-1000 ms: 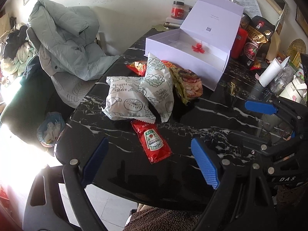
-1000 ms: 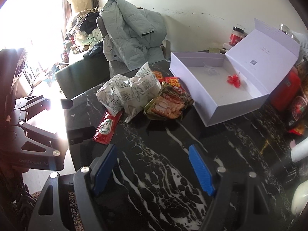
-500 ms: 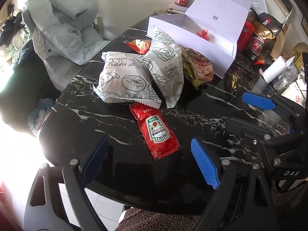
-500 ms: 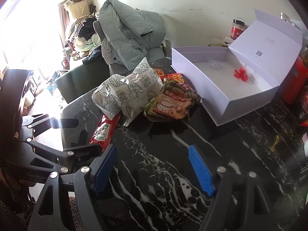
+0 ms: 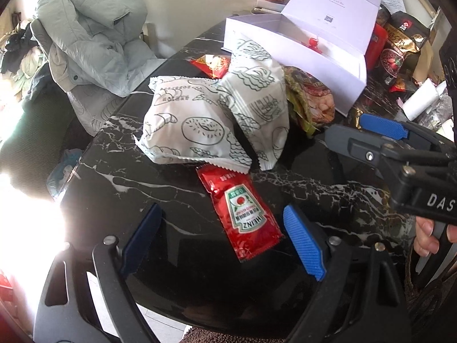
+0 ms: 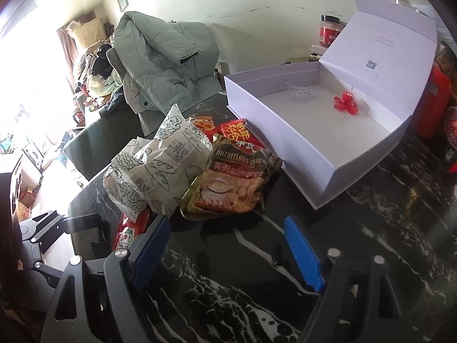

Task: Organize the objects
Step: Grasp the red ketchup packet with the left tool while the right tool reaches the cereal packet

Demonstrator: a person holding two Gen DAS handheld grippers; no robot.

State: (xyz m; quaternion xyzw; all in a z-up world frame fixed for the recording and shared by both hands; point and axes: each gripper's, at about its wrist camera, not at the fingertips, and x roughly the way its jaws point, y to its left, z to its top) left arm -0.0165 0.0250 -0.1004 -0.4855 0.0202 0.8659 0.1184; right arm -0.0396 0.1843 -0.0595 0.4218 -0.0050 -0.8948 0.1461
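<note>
— Black marble surface [image 5: 120, 171], white veins. What sits on it, taking the white box [image 6: 300, 148] as the landmark?

— Box lies open, lid [image 6: 382, 57] standing up at its far side, a small red ornament [image 6: 345, 101] on its floor. Snack pile is just beside the box's near-left corner: cereal packet [image 6: 231, 180] touching or nearly touching the box wall, two white pastry bags [image 5: 194, 125] on its far side from the box, leaning on each other, small red packets [image 6: 225, 128] tucked behind.

— And the ketchup sachet [image 5: 242, 211]?

— Flat on the surface, nearer the edge than the pile, well apart from the box. Top end tucked just under the lower bag's crimped edge. Long axis runs from the bags toward the left tongs [image 5: 222, 243], slanting a little to the right in the left wrist view. Label reads upside down there, "HEINZ" end nearest the camera.

— Left tongs?

— Jaws spread wide, gripping nothing. Sachet's near end lies between the two blue pads, closer to the right one; whether they touch the surface, cannot tell.

— Right tongs [image 6: 228, 248]?

— Also spread, nothing gripped, only bare marble between the pads; jaws have just been opening. Cereal packet lies just beyond the tips. A thumb and finger show on the handle in the left wrist view.

— Background?

— Grey-green padded jacket [image 5: 91, 37] heaped on a chair beyond the surface, left of the box.
</note>
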